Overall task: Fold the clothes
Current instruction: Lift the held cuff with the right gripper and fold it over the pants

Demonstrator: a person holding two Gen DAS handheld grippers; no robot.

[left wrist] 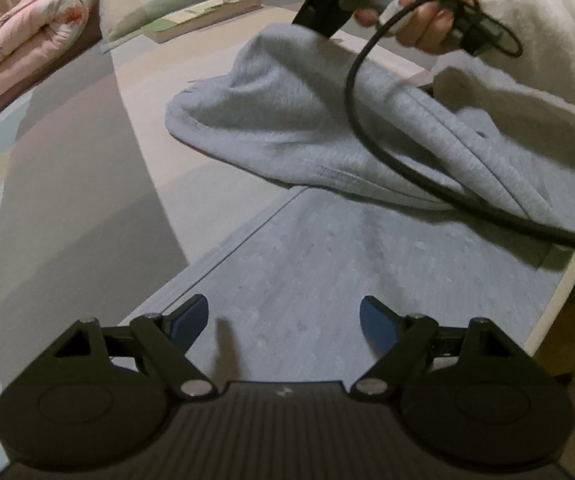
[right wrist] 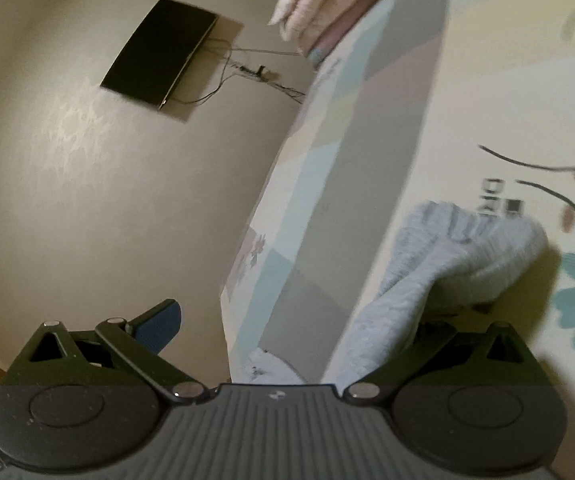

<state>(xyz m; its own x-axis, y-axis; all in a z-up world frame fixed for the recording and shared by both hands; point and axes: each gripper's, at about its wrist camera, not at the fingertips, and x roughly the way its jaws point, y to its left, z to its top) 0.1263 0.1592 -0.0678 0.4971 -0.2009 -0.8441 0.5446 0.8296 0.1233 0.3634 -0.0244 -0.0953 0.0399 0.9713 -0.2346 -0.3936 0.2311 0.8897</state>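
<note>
On the bed, a grey knit garment (left wrist: 287, 128) lay partly flat and partly lifted: its near portion spread smooth toward the bed's near edge, its far portion raised into a soft hump. The right tongs (left wrist: 319, 12), held by a hand (left wrist: 419, 20) in a fluffy white sleeve (left wrist: 547, 52), met the top of that hump. The right wrist view showed one blue pad clear of the cloth and the other hidden behind grey fabric, so the jaws stood apart with cloth draped against one side; whether they pinched it could not be told. The left tongs (left wrist: 283, 320) hovered spread wide over the flat part, holding nothing.

A black cable (left wrist: 367, 120) looped down across the raised fabric, and could probably snag or drag the cloth and spoil a fold. With no sure pinch, the lifted part might slip and slump unevenly. The flat part ran close to the bed's right edge and could slide off. A pink quilt (left wrist: 27, 40) and a book (left wrist: 203, 16) lay farther off.
</note>
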